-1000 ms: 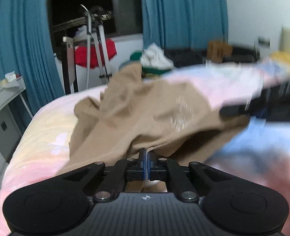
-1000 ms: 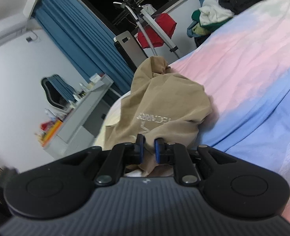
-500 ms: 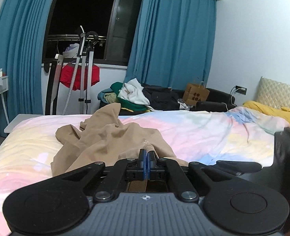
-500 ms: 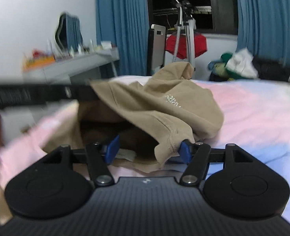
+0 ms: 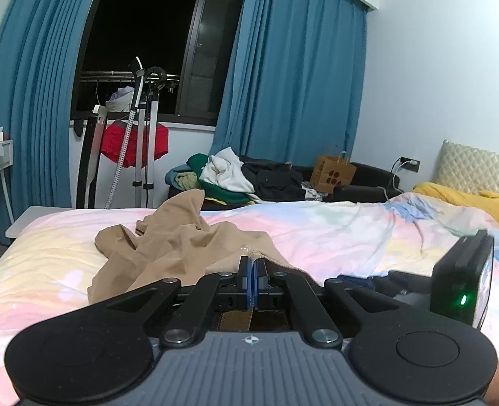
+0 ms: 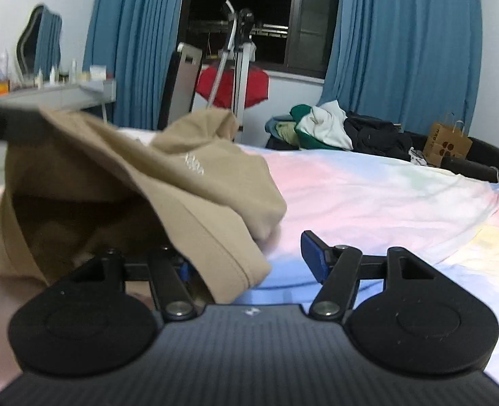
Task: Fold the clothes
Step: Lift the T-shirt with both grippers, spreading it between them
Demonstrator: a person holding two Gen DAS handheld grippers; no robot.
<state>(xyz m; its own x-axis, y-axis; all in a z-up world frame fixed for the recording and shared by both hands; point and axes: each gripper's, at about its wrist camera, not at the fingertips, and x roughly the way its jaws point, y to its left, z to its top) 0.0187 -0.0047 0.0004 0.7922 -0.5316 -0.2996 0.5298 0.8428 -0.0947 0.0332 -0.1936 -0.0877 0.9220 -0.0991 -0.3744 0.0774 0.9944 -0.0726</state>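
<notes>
Blue curtains (image 5: 290,77) and a dark window fill the upper half of the left wrist view; below them we see a bed with a pastel sheet (image 5: 334,233). We see the tan garment (image 5: 178,247) crumpled at centre frame on the sheet. Our left gripper (image 5: 251,272) has its blue pads pressed together on the garment's ribbed edge. At lower right we note a black device with a green light (image 5: 462,291).

Moving to the right wrist view, we see the same curtains (image 6: 405,23) behind. The tan garment (image 6: 154,199) hangs at left of frame, raised off the sheet (image 6: 368,196). Our right gripper (image 6: 249,264) is spread wide; a hem corner drapes between its fingers, ungripped.
</notes>
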